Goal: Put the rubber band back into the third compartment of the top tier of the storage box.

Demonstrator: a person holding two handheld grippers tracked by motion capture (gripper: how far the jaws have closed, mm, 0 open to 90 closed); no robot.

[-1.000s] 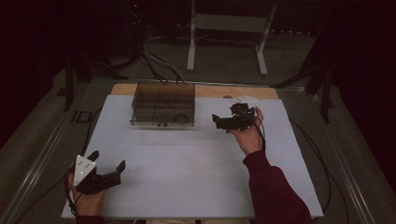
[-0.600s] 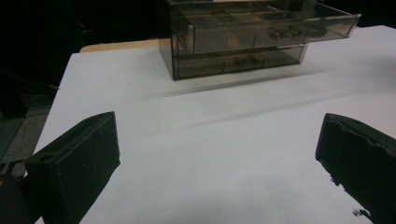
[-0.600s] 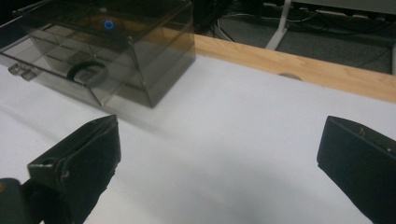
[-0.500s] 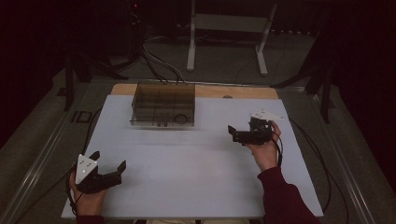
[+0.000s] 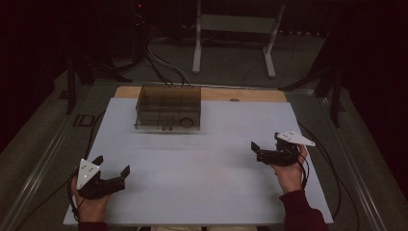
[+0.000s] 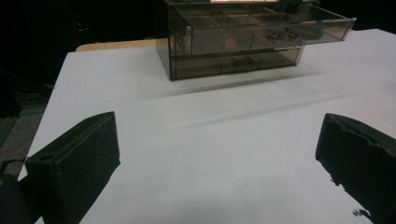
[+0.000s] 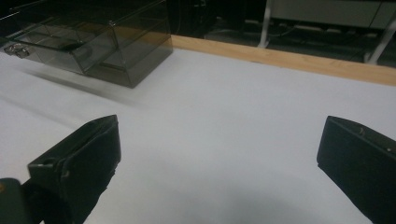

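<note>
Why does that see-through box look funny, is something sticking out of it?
Yes. The smoky see-through drawer box at the far side of the white table has its top drawer pulled out past the one below, so it hangs forward. Nothing looks spilled or broken. Both grippers sit open over bare table, left and right.

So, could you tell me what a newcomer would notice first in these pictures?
Probably the smoky see-through drawer box at the far middle of the white table, its upper drawer pulled partly out. Next, the two black grippers near the front corners, left gripper and right gripper, both open and holding nothing.
</note>
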